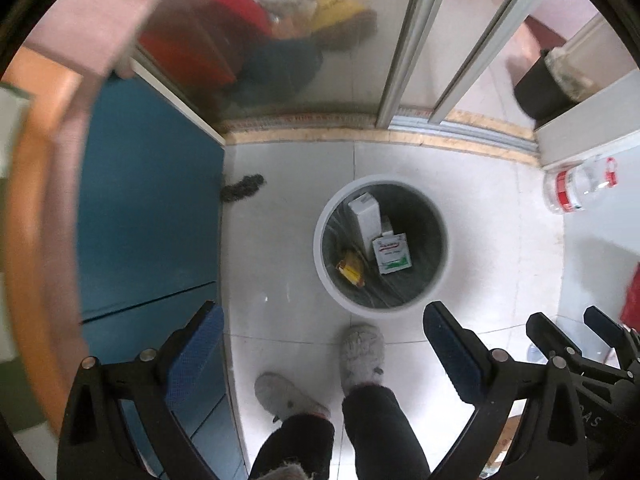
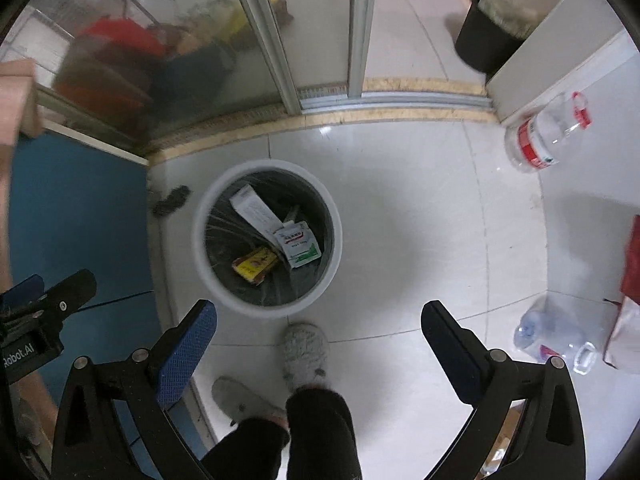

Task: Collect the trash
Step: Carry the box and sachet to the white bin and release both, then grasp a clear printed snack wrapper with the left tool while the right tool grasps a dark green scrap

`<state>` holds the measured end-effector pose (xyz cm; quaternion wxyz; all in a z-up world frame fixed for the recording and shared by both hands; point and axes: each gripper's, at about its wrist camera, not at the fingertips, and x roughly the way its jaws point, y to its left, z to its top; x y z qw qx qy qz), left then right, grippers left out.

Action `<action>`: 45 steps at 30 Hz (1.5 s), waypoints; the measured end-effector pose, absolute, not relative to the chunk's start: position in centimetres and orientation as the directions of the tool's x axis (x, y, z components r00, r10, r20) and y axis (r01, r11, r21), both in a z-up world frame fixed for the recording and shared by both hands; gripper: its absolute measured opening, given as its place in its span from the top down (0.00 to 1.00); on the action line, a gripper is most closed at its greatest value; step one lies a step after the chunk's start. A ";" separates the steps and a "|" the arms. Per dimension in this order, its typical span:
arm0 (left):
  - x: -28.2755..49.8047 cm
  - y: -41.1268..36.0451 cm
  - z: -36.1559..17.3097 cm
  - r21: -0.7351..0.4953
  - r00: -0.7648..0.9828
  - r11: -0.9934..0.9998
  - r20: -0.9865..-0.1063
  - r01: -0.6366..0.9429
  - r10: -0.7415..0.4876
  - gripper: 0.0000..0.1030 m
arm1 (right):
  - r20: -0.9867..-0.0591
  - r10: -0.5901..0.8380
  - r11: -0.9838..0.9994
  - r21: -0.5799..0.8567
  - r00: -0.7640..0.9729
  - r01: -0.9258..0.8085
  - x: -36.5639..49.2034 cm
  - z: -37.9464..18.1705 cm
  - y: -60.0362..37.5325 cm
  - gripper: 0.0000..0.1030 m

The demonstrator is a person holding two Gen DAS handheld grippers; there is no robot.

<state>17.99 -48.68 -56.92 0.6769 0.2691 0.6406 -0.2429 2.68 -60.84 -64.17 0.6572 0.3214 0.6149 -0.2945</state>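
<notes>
A round white trash bin (image 1: 319, 240) (image 2: 199, 240) with a dark liner stands on the pale tiled floor below both grippers. Inside it lie a white carton (image 1: 364, 216) (image 2: 256, 210), a white-and-green packet (image 1: 391, 256) (image 2: 300, 246) and a yellow box (image 1: 351, 269) (image 2: 254, 264). My left gripper (image 1: 320, 316) points down from high above the bin, open, with nothing between its blue pads. My right gripper (image 2: 319, 312) hangs beside it, likewise open and empty. Each gripper shows at the edge of the other's view.
A blue cabinet (image 1: 152, 200) is left of the bin, a sliding glass door (image 1: 320, 40) behind it. Clear plastic bottles lie on the floor at right (image 2: 544, 136) (image 2: 556, 336). A dark scrap (image 1: 244, 186) lies by the cabinet. The person's slippered feet (image 1: 360, 352) stand near the bin.
</notes>
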 end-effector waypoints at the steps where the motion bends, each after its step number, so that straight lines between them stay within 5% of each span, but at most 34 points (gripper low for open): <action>1: 17.8 -48.4 -55.4 0.049 0.065 0.737 -0.998 0.674 0.007 0.01 | -0.997 -0.003 0.624 0.063 0.083 0.779 2.3 -61.7 -60.6 0.00; 16: 13.6 -44.5 -33.9 -0.027 0.105 0.747 -0.986 0.665 -0.130 0.01 | -0.974 -0.104 0.653 0.086 0.202 0.752 -2.3 -36.5 -56.6 0.00; 28: 19.8 -36.0 -25.2 -0.053 0.267 0.852 -0.938 0.521 -0.222 0.00 | -0.955 -0.003 0.730 0.201 0.297 0.653 4.3 -29.8 -52.6 0.00; 32: 24.5 -27.5 -22.7 0.006 0.368 0.916 -0.917 0.400 -0.155 0.00 | -0.943 0.059 0.805 0.239 0.328 0.542 11.6 -28.1 -47.5 0.00; 36: 28.2 -14.6 -22.7 0.158 0.448 0.964 -0.893 0.213 0.048 0.00 | -0.927 0.172 0.868 0.303 0.333 0.394 19.2 -27.4 -39.2 0.00; 41: 30.1 -0.3 -25.6 0.294 0.394 0.953 -0.886 0.070 0.244 0.00 | -0.927 0.276 0.909 0.337 0.253 0.243 27.7 -29.8 -26.8 0.00; 45: 30.2 8.4 -29.8 0.290 0.283 0.956 -0.922 0.054 0.264 0.01 | -0.937 0.285 0.931 0.320 0.199 0.173 32.0 -32.6 -18.9 0.00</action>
